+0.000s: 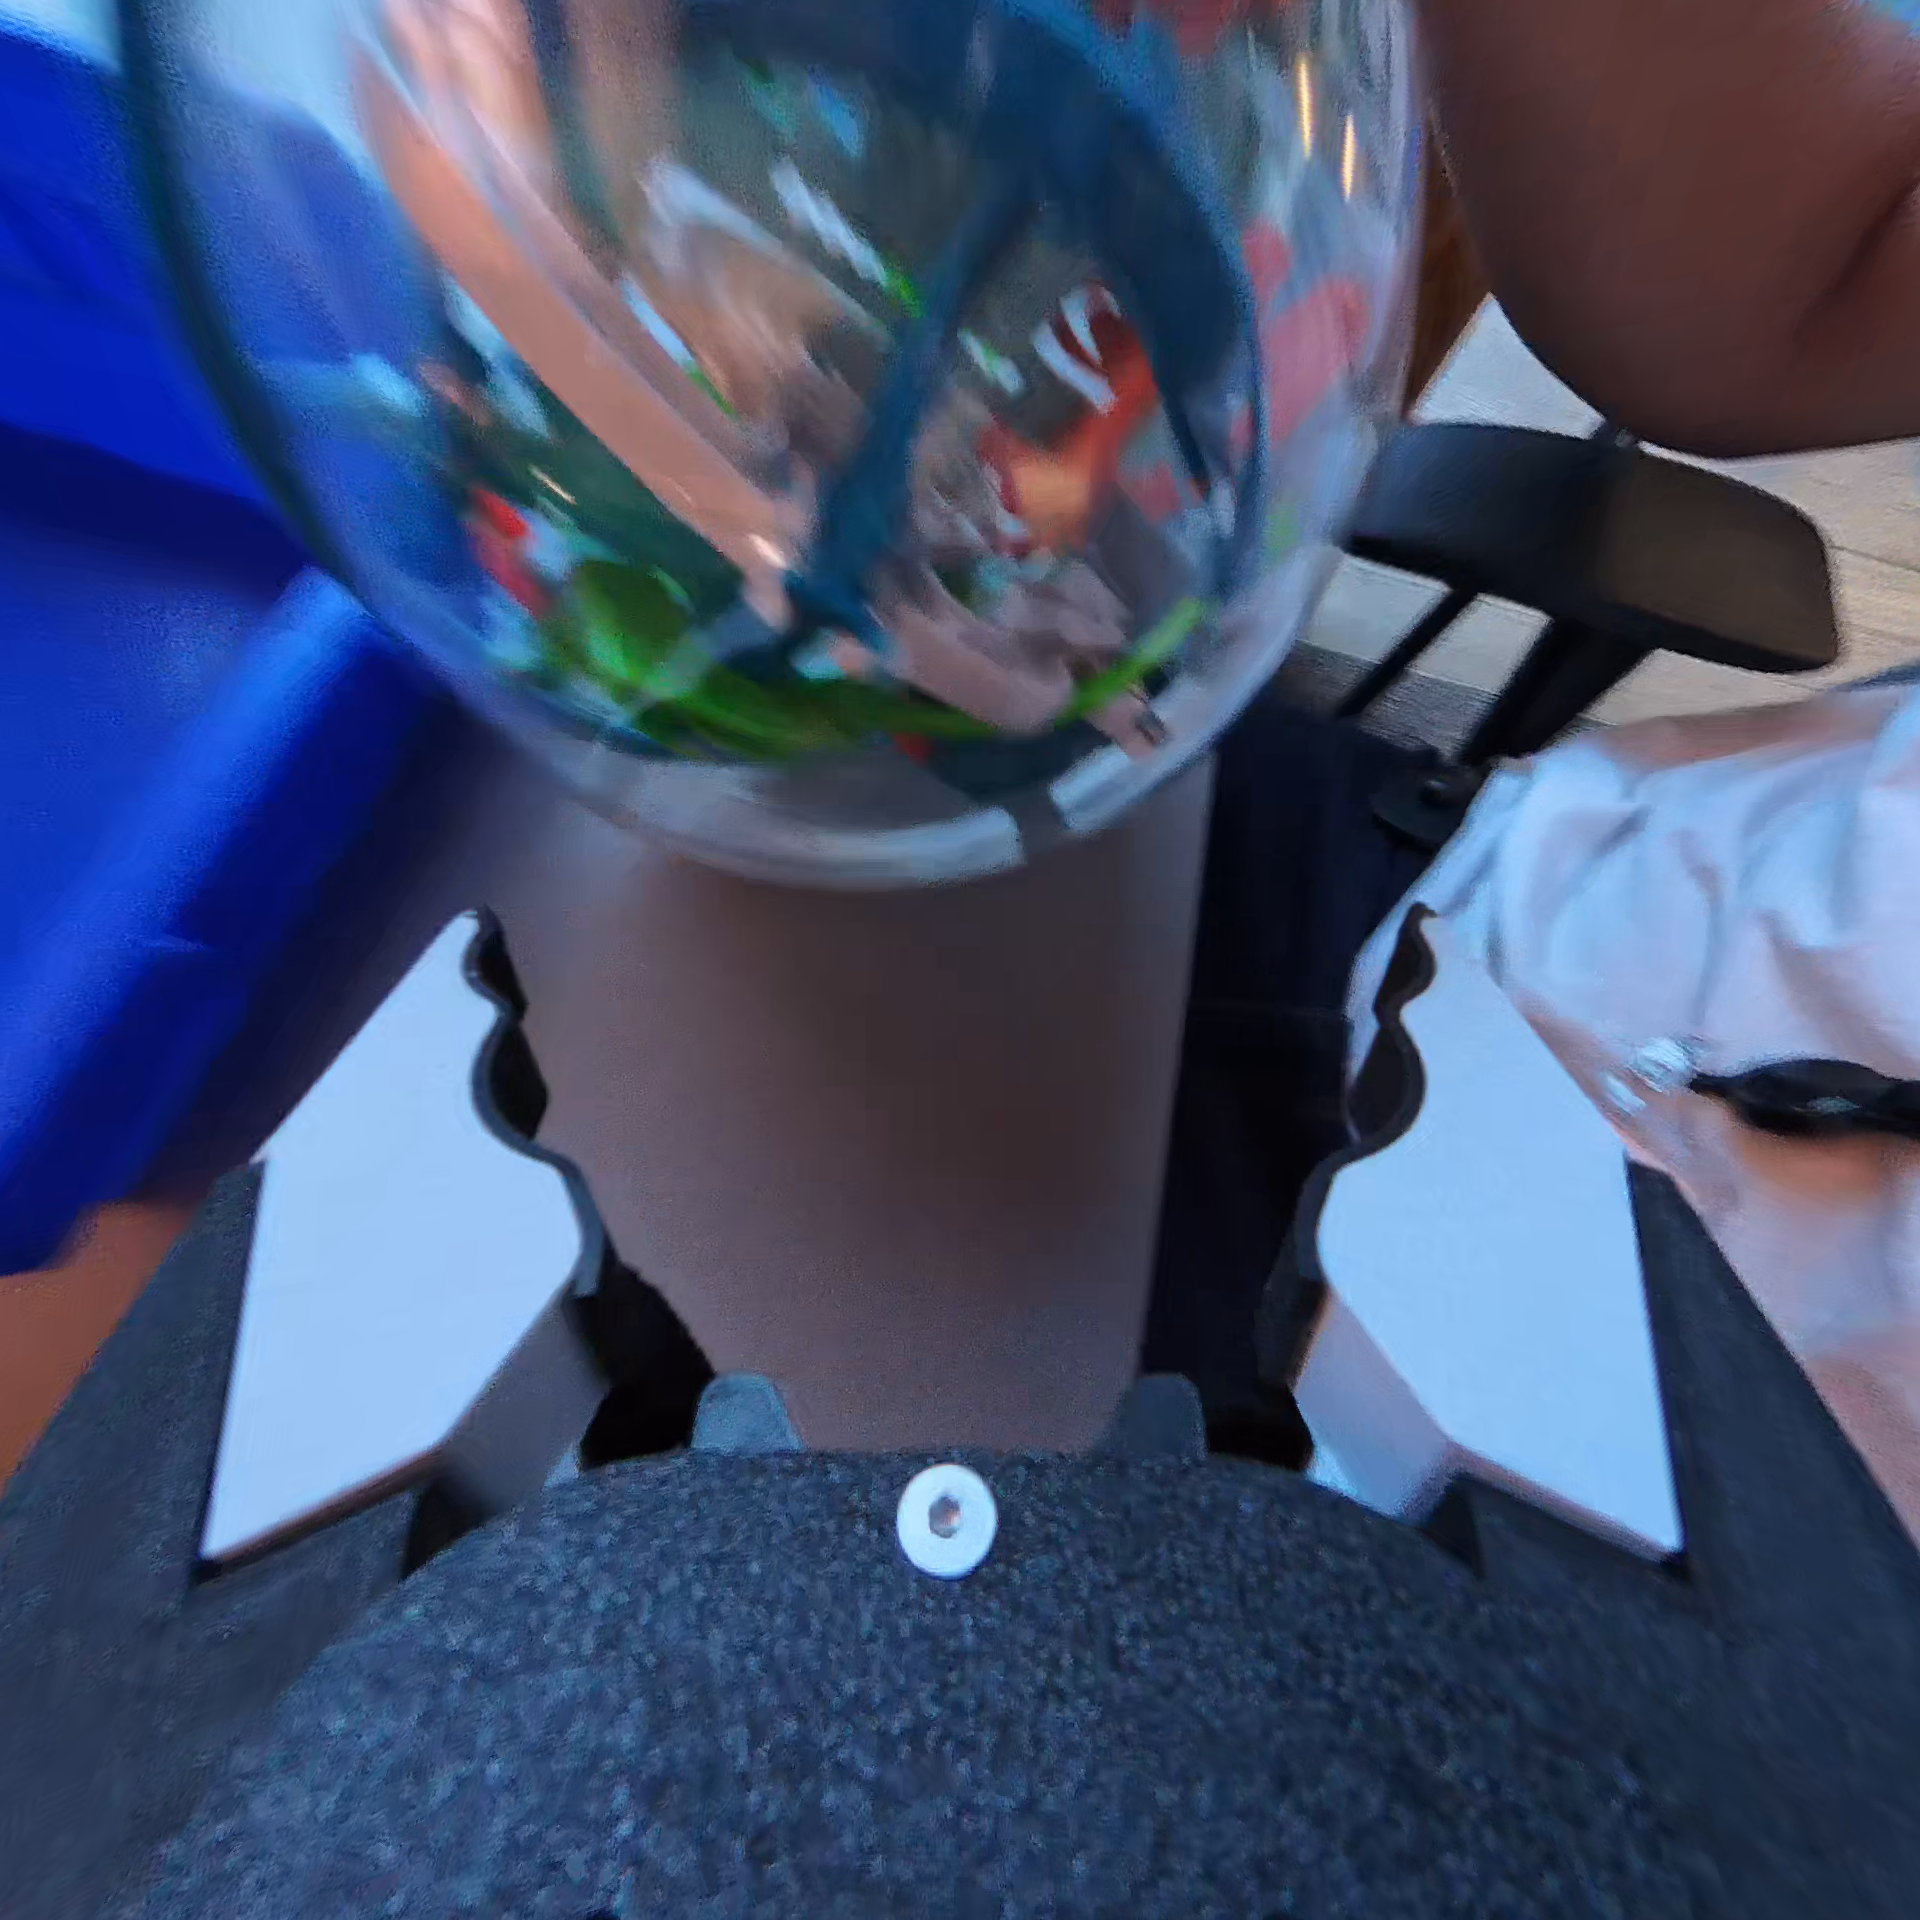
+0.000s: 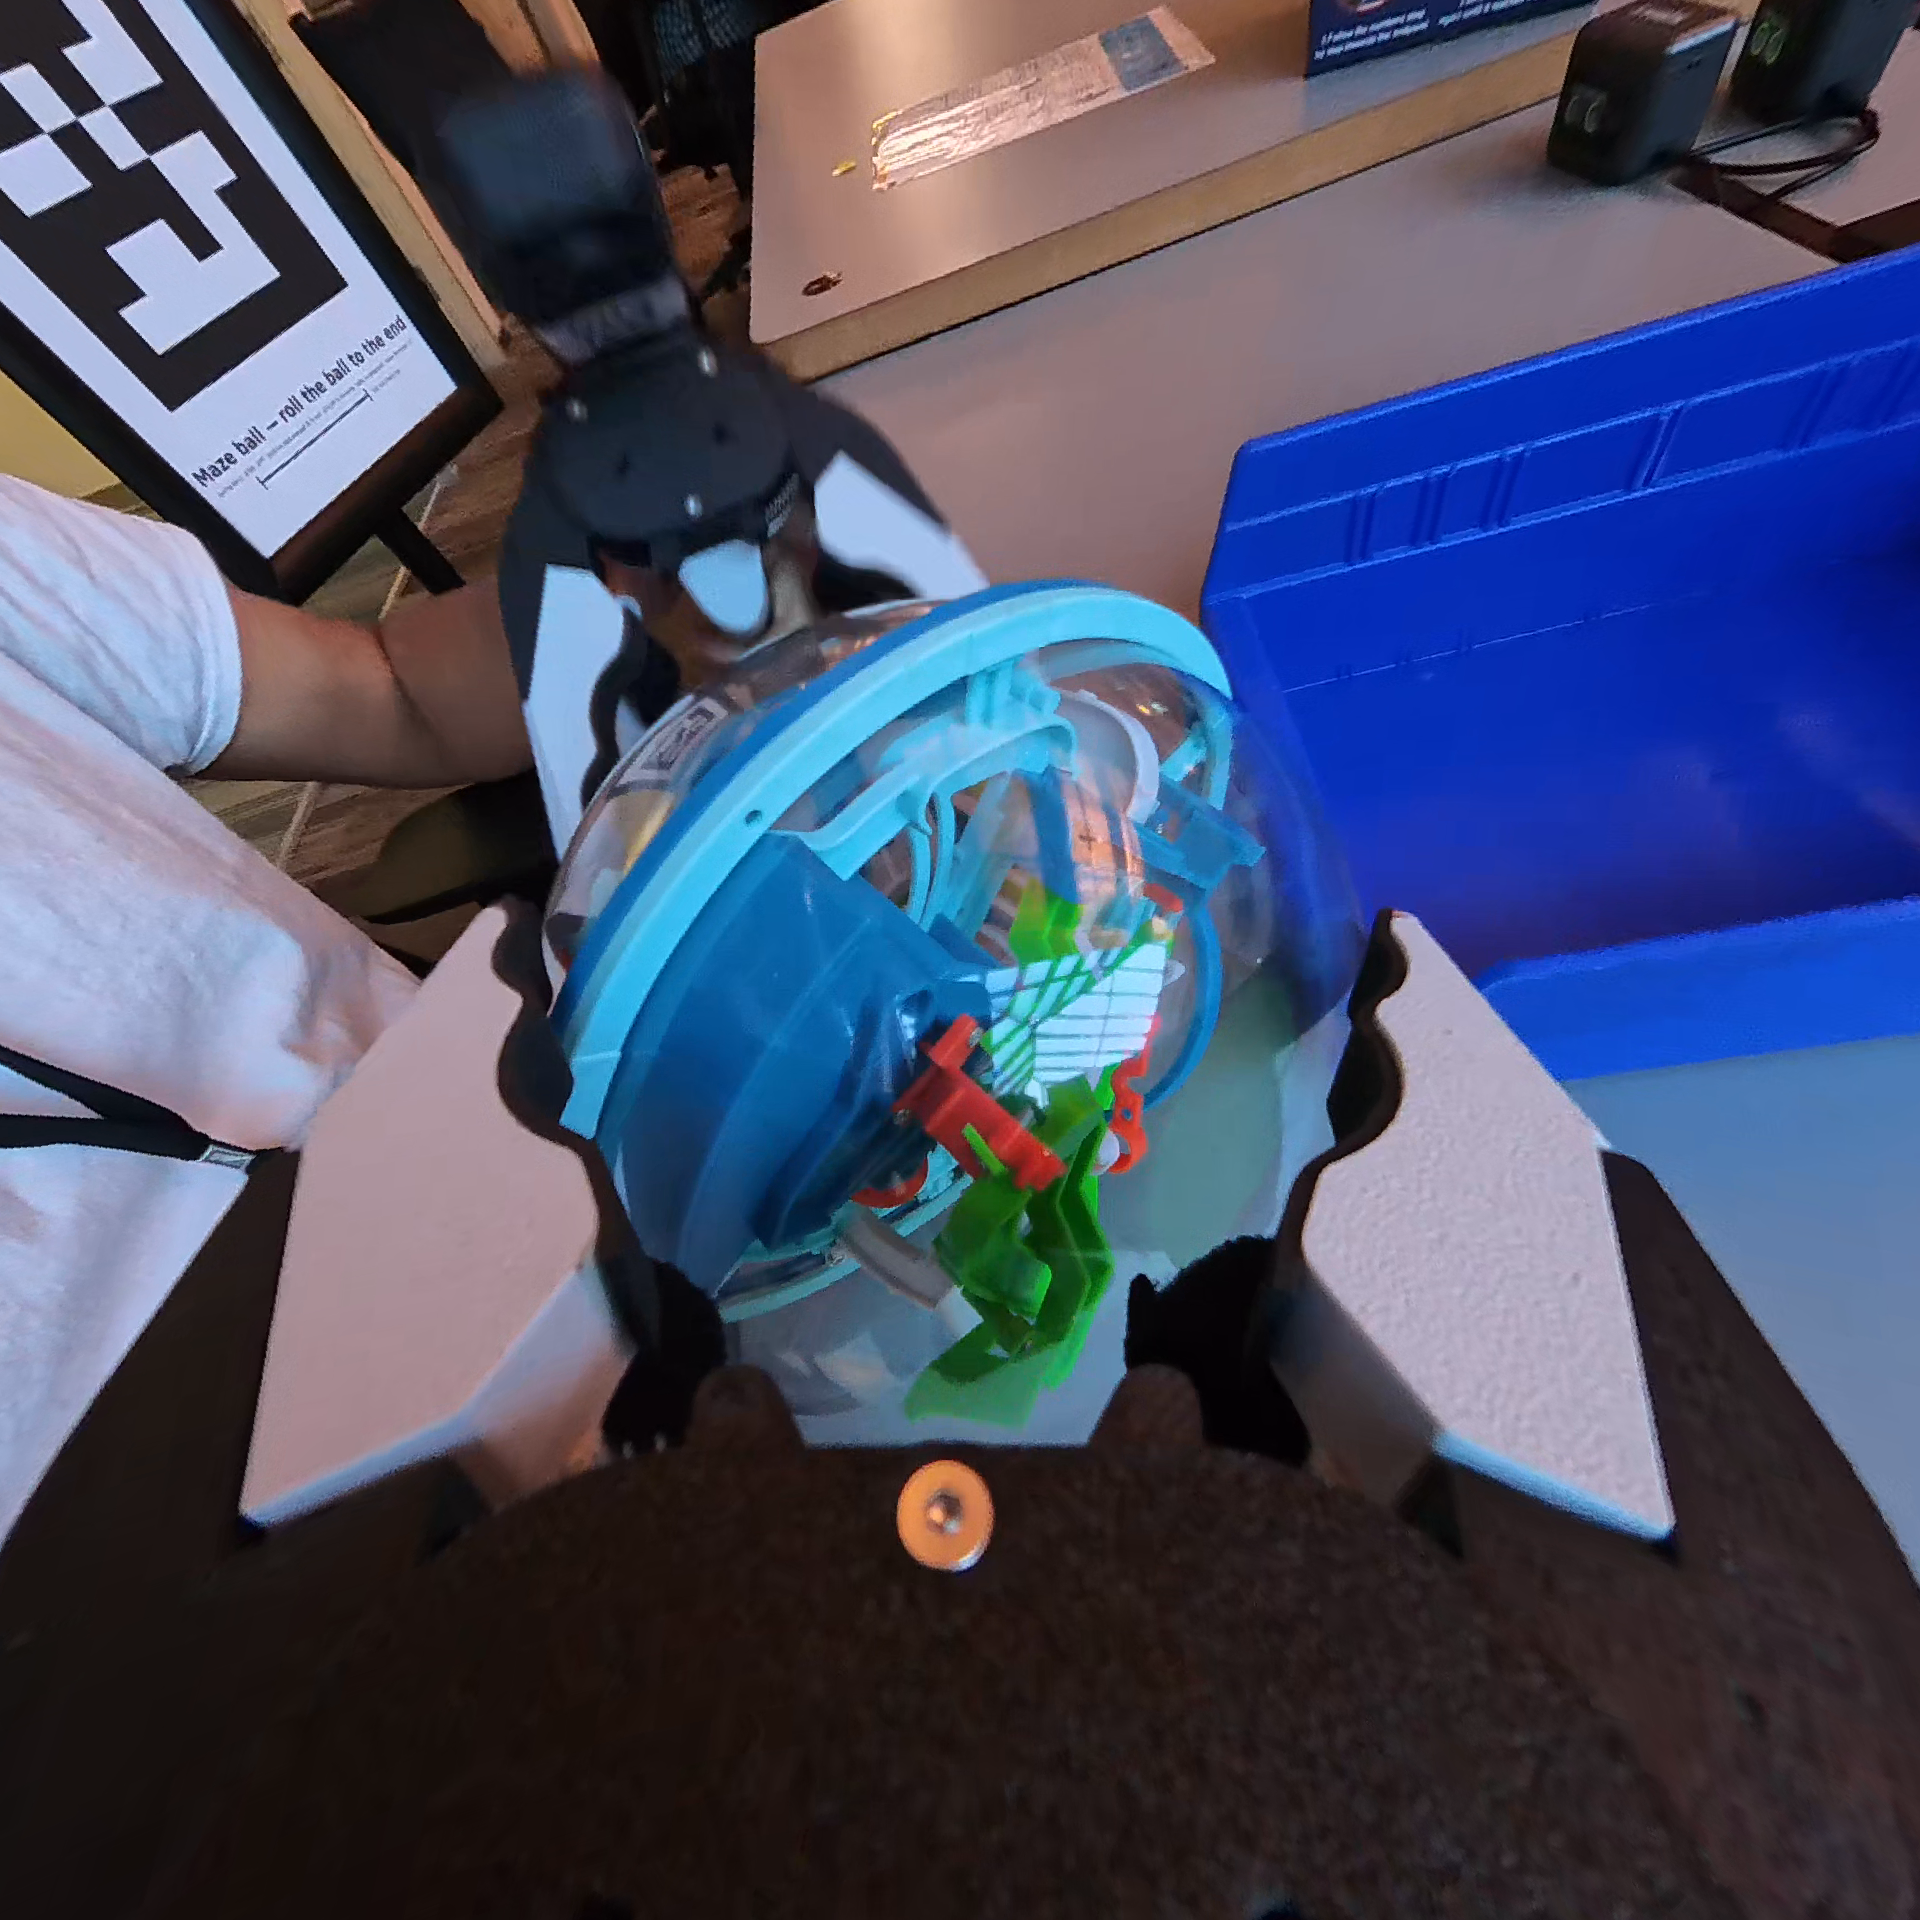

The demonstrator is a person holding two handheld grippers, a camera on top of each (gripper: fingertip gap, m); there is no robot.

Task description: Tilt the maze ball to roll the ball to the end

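The right gripper (image 2: 940,1049) has its jaws wide, with the maze ball (image 2: 904,966) between them. Beyond the ball, the left gripper (image 2: 727,592) touches its far side, jaws also wide. A blue bin (image 2: 1621,665) stands beside the right jaw.

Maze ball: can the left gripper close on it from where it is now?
Probably not yet. In the left wrist view the maze ball sits past the open left gripper, not between its jaws. Nothing blocks the way; it likely needs to move forward first.
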